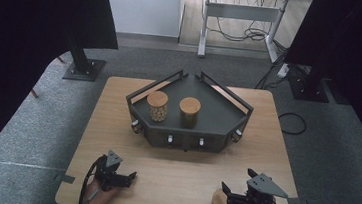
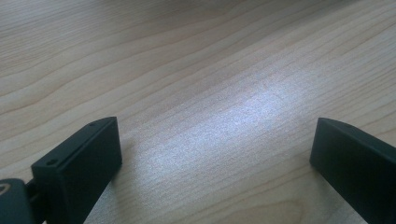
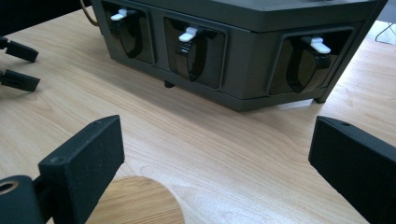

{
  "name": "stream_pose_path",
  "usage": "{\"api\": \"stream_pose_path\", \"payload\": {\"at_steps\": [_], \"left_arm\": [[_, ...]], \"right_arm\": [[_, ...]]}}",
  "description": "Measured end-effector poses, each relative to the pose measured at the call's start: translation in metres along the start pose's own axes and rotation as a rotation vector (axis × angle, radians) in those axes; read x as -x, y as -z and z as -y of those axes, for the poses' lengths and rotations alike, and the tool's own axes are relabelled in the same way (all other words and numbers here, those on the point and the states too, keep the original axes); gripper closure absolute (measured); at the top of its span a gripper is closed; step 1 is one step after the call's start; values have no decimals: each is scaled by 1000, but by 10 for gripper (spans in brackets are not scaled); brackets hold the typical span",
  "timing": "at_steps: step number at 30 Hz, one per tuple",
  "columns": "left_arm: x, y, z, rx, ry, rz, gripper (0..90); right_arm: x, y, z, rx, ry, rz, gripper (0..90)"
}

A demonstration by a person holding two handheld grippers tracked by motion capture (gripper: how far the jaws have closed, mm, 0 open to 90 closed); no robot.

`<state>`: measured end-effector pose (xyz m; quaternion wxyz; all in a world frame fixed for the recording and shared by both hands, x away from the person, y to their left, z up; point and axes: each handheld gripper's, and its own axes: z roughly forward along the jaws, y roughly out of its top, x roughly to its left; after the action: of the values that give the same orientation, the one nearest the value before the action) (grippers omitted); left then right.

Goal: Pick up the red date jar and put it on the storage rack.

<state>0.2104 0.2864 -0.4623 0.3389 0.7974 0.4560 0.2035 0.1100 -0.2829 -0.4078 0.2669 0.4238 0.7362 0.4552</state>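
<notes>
My right gripper: jaws wide apart, held just above a wooden-lidded jar at the table's near edge; lid low between them. My left gripper: jaws apart over bare wood, well apart from jar.

Grey carpet; white wall

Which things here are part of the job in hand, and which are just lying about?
In the job:
- wooden-lidded jar by the open right gripper
- dark corner tray
- two jars on it
- open left gripper

Lying about:
- desk frame
- floor cables
</notes>
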Motion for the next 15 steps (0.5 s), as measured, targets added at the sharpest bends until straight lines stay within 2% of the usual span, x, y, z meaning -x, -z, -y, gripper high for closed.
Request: {"api": "stream_pose_path", "payload": {"at_steps": [15], "left_arm": [[0, 0, 0, 0, 0, 0, 19]], "right_arm": [[-10, 5, 6, -7, 25, -28, 28]]}}
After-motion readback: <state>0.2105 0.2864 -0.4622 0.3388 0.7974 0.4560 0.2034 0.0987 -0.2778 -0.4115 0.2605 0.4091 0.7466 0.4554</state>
